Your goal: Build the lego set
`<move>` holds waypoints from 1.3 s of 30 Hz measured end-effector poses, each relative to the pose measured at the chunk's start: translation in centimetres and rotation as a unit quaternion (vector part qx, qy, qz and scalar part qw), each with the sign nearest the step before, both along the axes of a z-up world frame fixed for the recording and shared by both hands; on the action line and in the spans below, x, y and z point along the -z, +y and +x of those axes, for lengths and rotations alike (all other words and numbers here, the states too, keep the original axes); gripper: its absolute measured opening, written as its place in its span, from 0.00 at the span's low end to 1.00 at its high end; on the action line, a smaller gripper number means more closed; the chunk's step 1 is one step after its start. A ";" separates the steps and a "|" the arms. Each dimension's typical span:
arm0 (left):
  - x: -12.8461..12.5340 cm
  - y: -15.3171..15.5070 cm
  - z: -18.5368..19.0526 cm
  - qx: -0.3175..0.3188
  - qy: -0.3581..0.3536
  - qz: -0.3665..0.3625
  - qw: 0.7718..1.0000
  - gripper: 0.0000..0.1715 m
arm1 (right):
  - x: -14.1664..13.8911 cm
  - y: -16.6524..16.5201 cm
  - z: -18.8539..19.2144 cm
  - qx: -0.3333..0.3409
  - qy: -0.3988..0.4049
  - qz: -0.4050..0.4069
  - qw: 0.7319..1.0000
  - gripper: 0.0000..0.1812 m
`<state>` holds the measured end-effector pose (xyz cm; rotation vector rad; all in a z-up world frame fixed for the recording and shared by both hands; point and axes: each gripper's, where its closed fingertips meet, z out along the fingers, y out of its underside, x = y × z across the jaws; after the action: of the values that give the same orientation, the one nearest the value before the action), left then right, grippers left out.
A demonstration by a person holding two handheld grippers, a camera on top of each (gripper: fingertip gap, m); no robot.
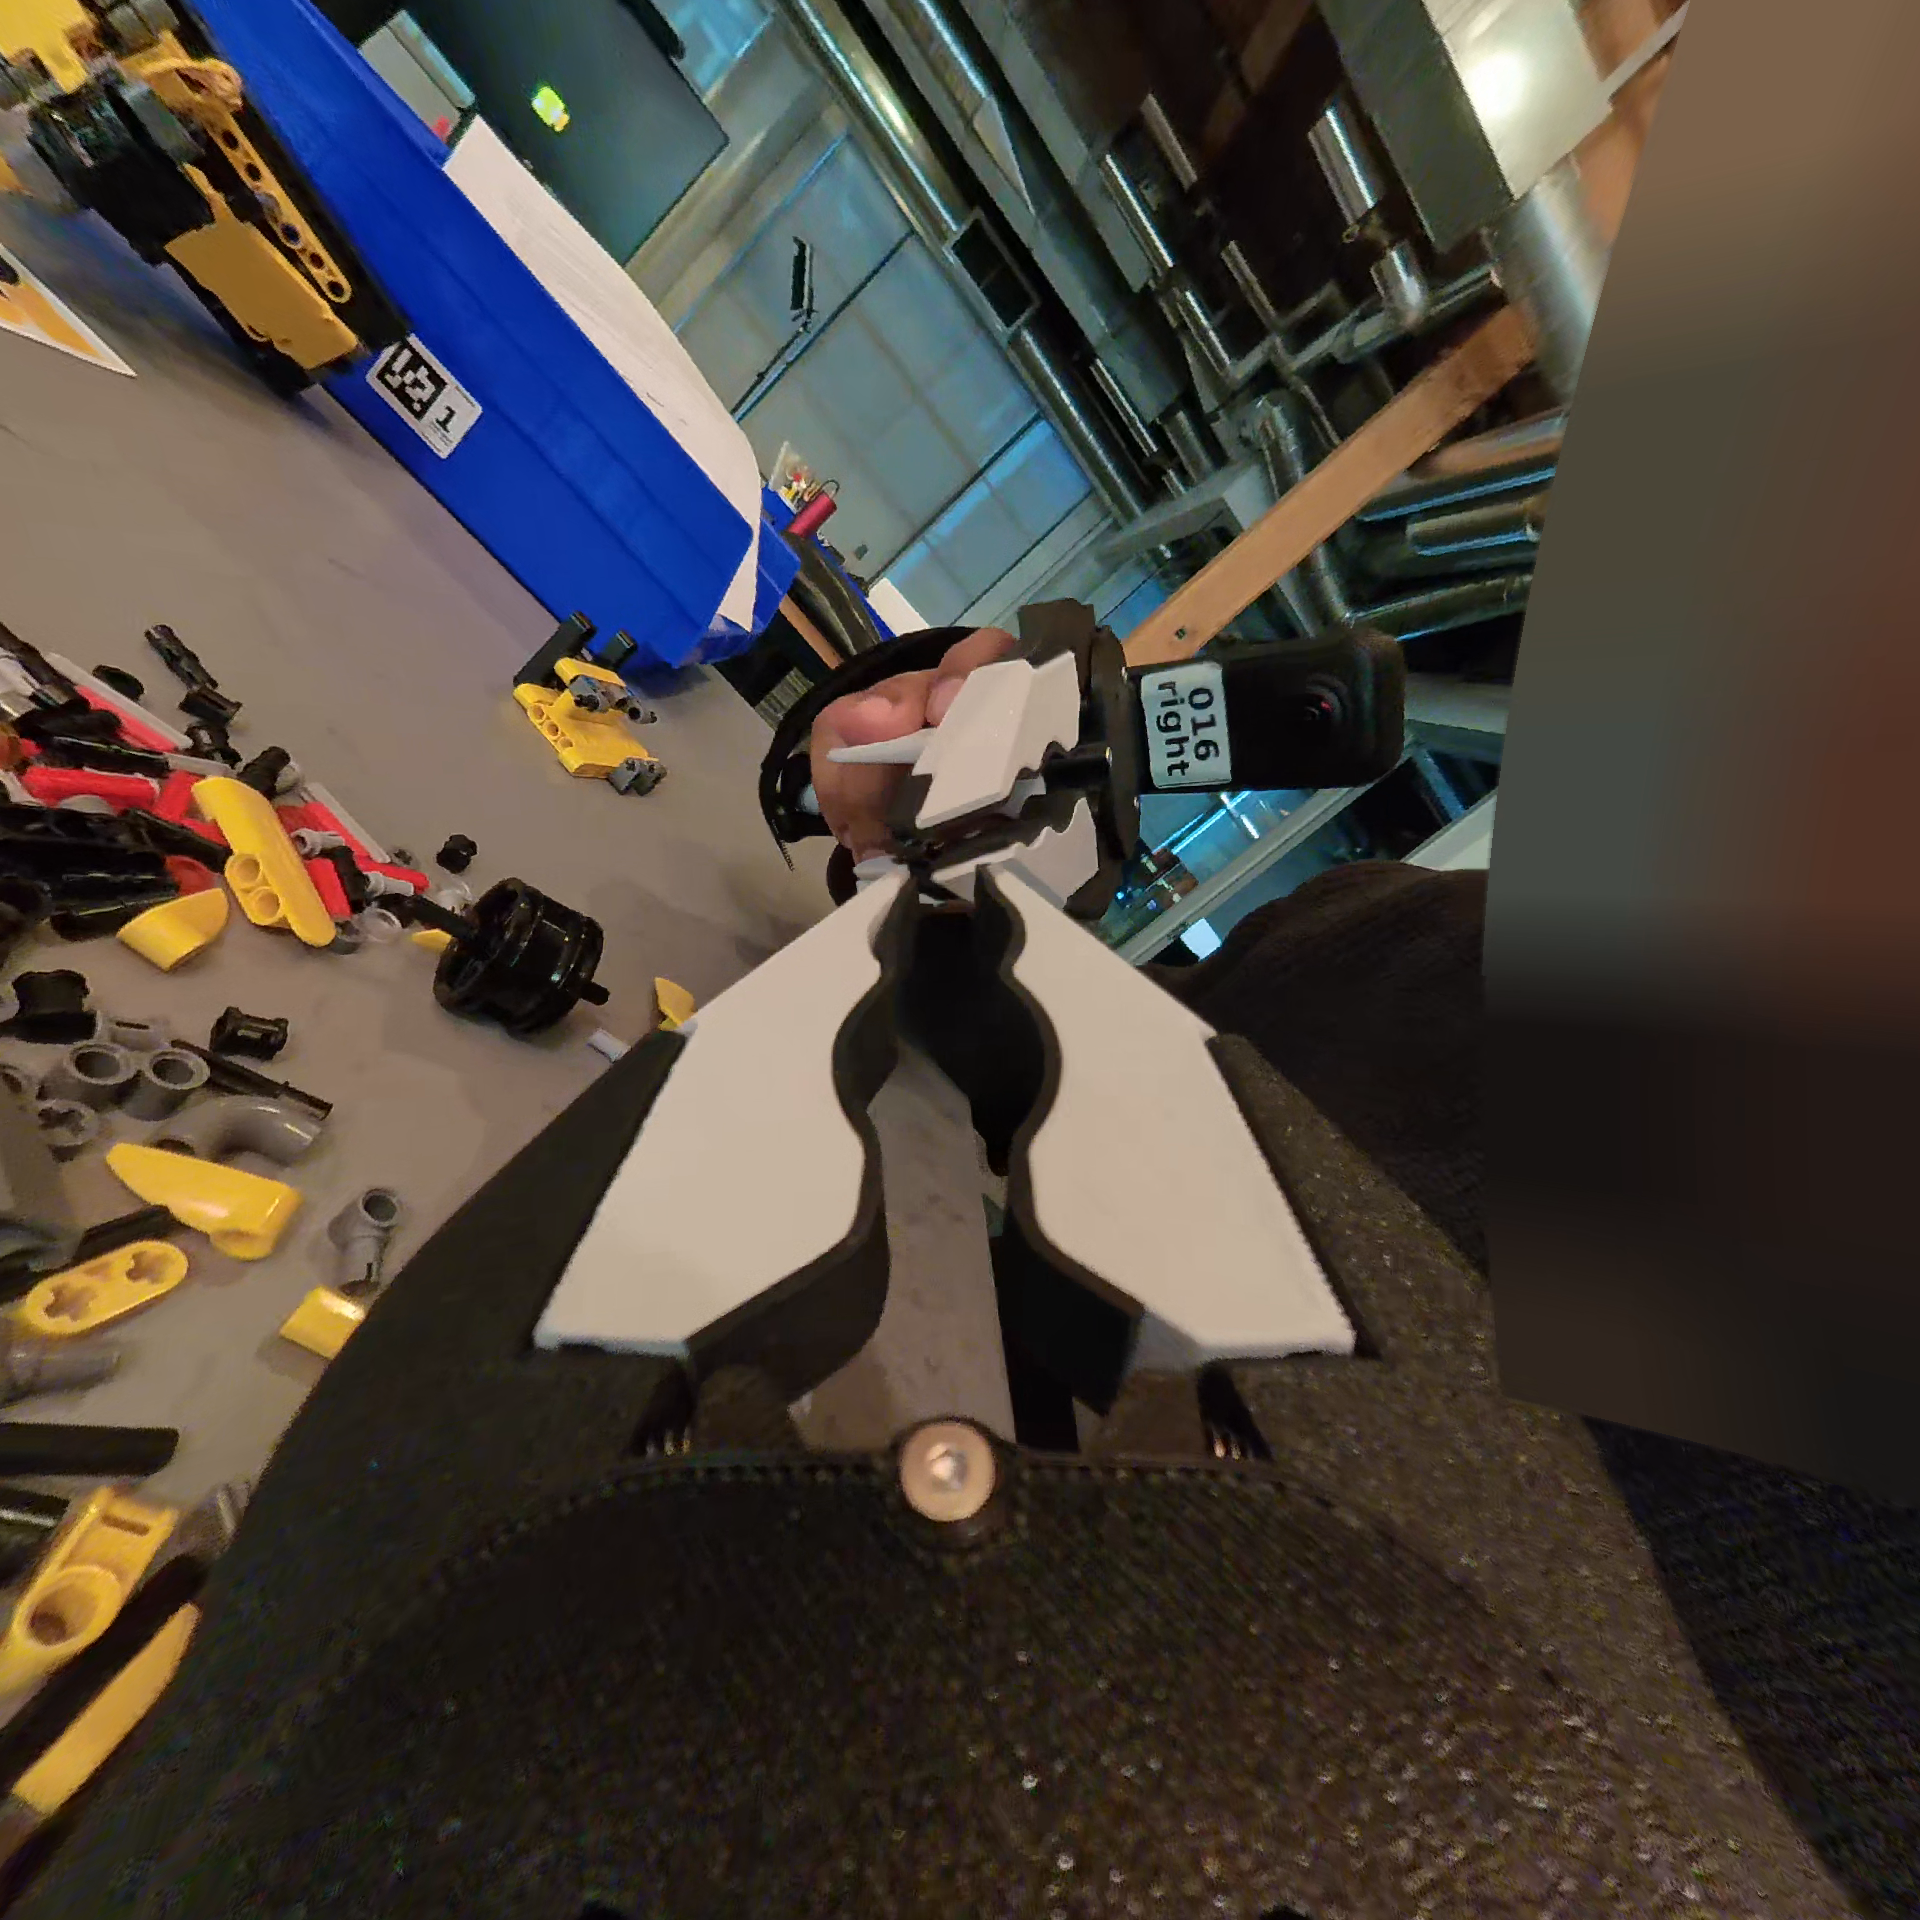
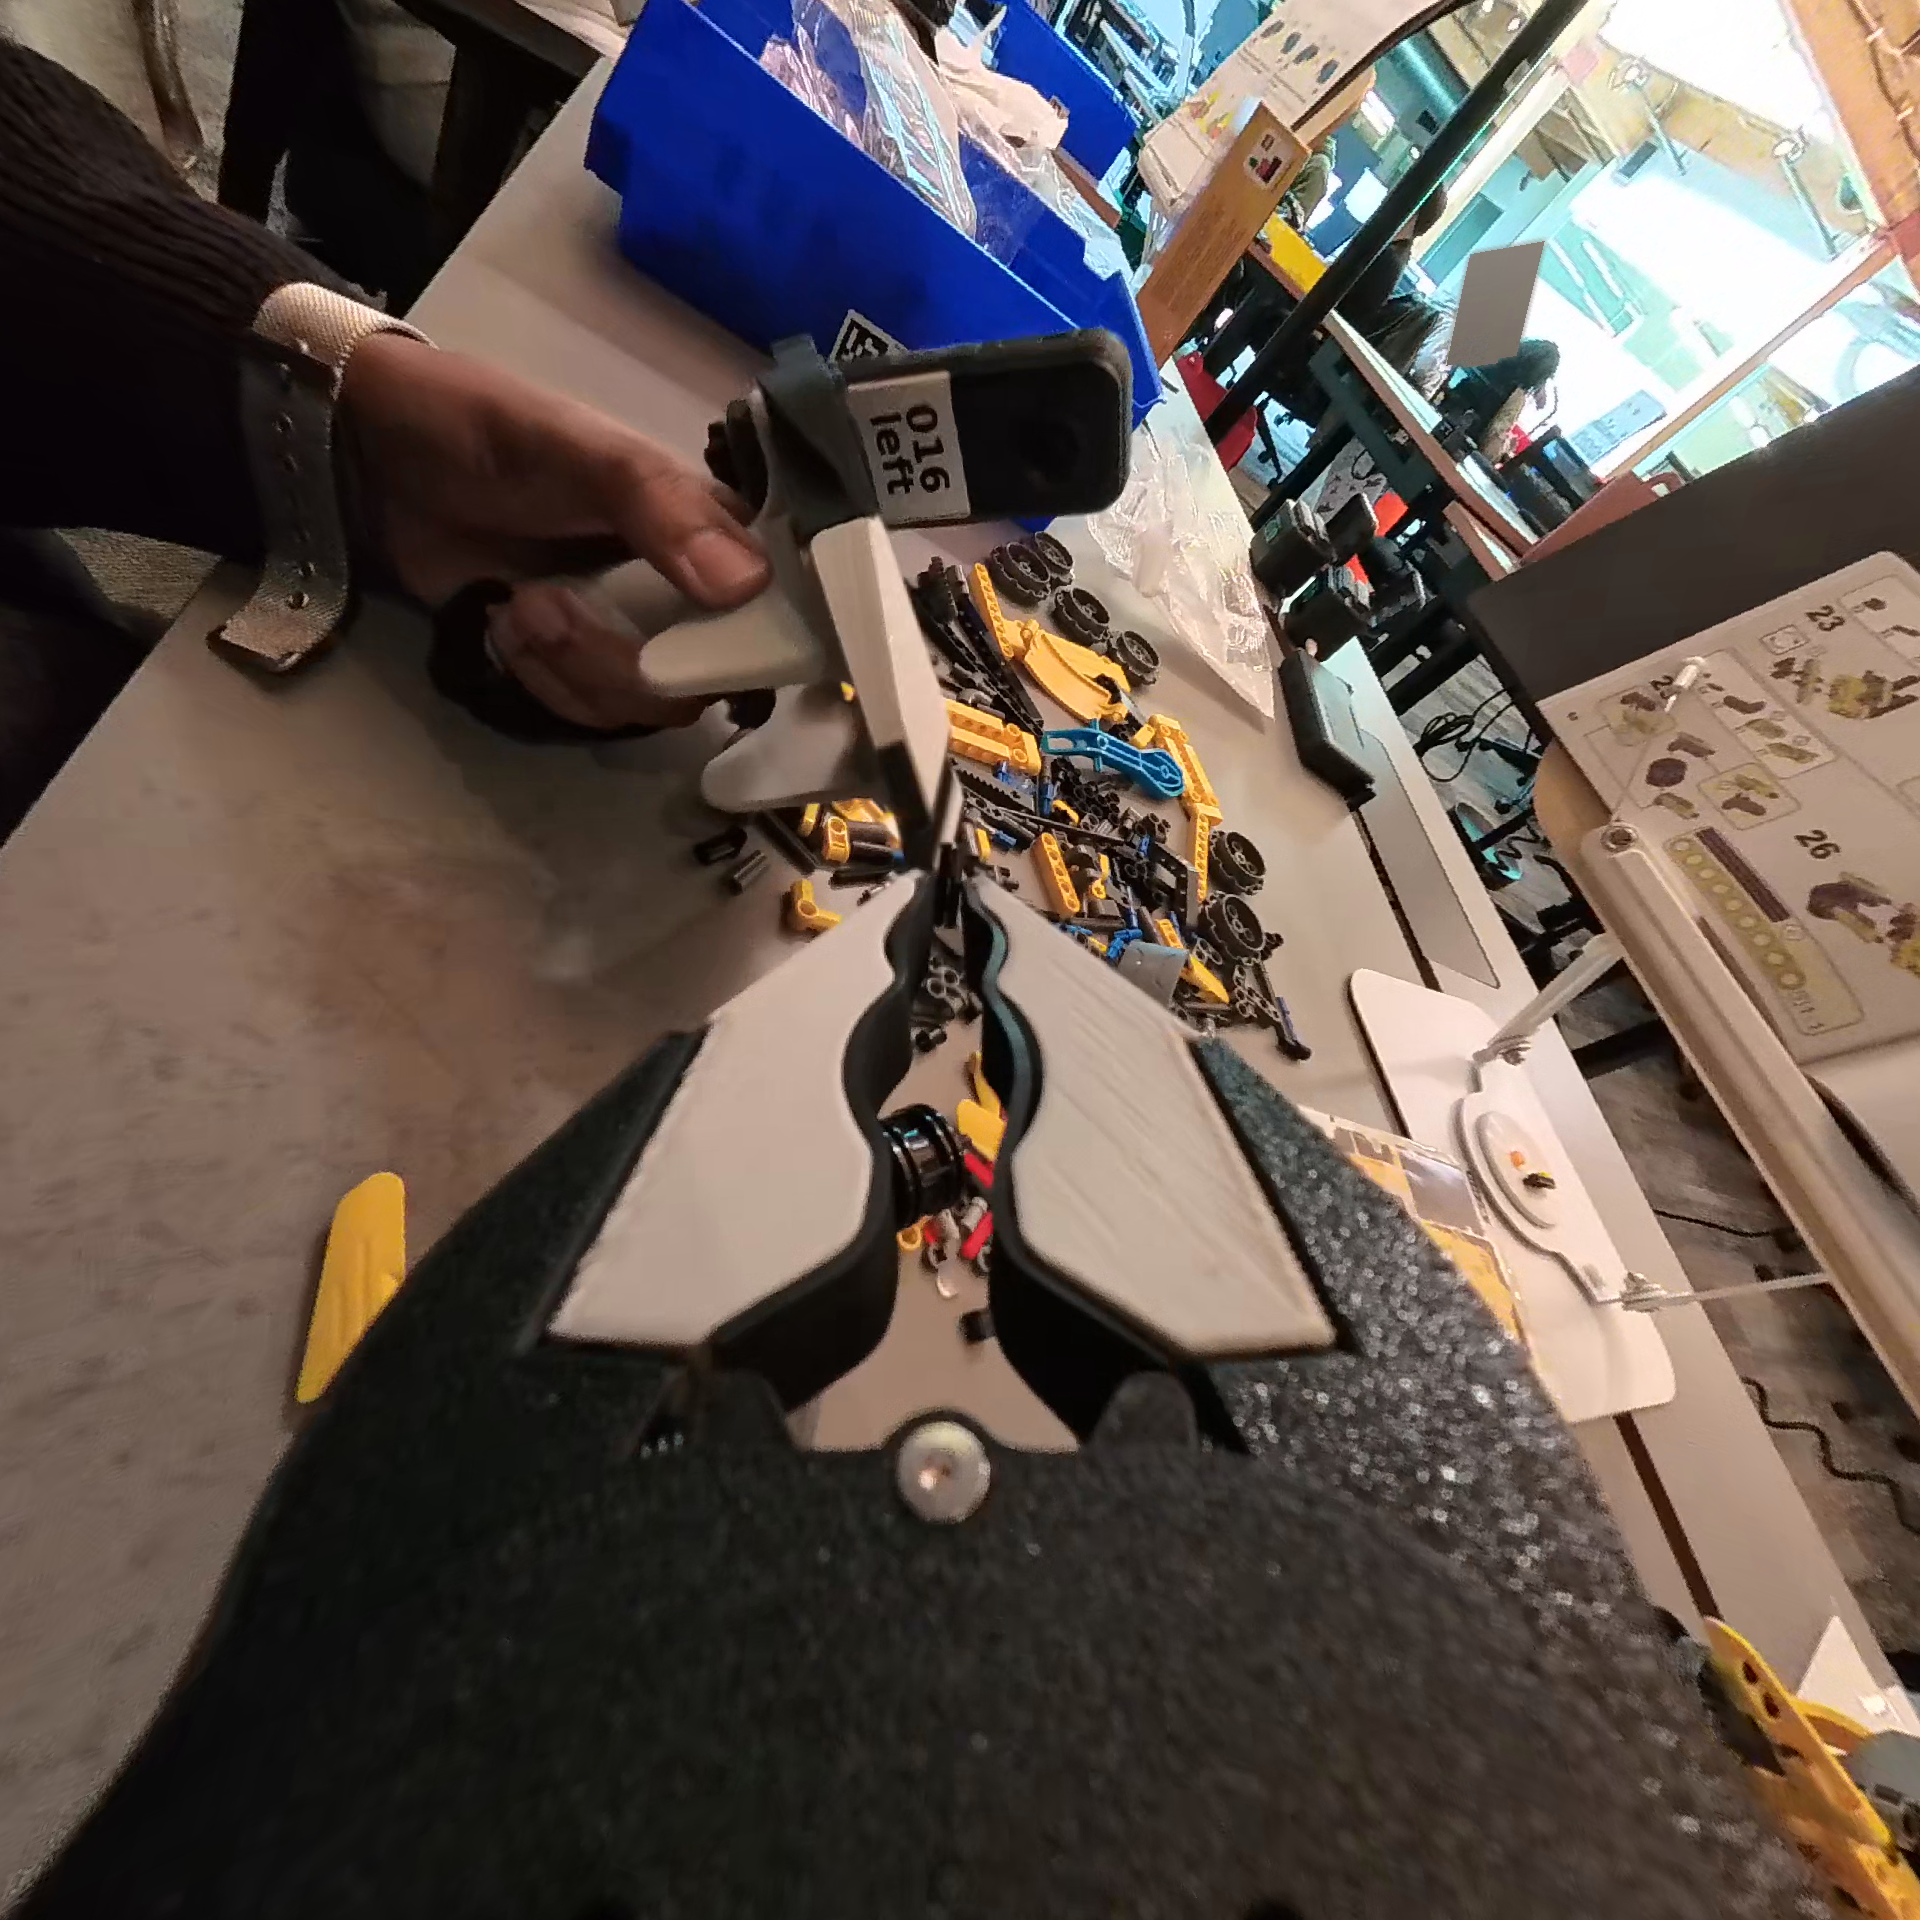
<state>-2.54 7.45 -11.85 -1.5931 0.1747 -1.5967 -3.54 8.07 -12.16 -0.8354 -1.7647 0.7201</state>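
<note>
My left gripper [image 1: 940,883] and my right gripper [image 2: 942,881] meet tip to tip above the grey table [image 2: 260,987]. Both are closed to a narrow point. A small thin black part [image 1: 920,854] sits where the tips meet, mostly hidden by the fingers. In the left wrist view the right gripper [image 1: 925,847] comes in from beyond, held by a hand [image 1: 883,727]. In the right wrist view the left gripper [image 2: 940,831] comes down from the upper left, held by a hand [image 2: 520,499]. A pile of yellow, black and blue building parts [image 2: 1091,810] lies below the tips.
A blue bin [image 1: 561,416] stands at the back, beside a yellow-and-black model [image 1: 208,208]. Nearby lie a black wheel hub [image 1: 520,956], a small yellow assembly [image 1: 587,717] and loose pieces [image 1: 135,831]. An instruction booklet [image 2: 1766,790] rests on a stand at right. A yellow curved piece [image 2: 353,1278] lies alone. My left and right fingertips are right by each other. The black wheel hub [image 1: 520,956] is about equally far from each gripper, around 9 cm.
</note>
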 end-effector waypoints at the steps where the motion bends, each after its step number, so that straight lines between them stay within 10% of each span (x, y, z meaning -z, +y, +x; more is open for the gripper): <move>1: 0.1 0.1 -0.2 -0.004 -0.001 -0.005 1.000 0.04 | -0.1 -0.1 0.0 -0.003 0.002 -0.002 1.000 0.02; 39: -1.0 -1.1 -0.1 0.055 -0.070 -0.009 0.996 0.00 | -1.1 -1.6 -0.3 -0.068 0.045 -0.148 0.986 0.03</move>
<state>-2.62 6.35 -10.85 -1.5006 0.1767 -1.7928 -3.84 6.46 -11.03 -0.8689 -1.6680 1.1127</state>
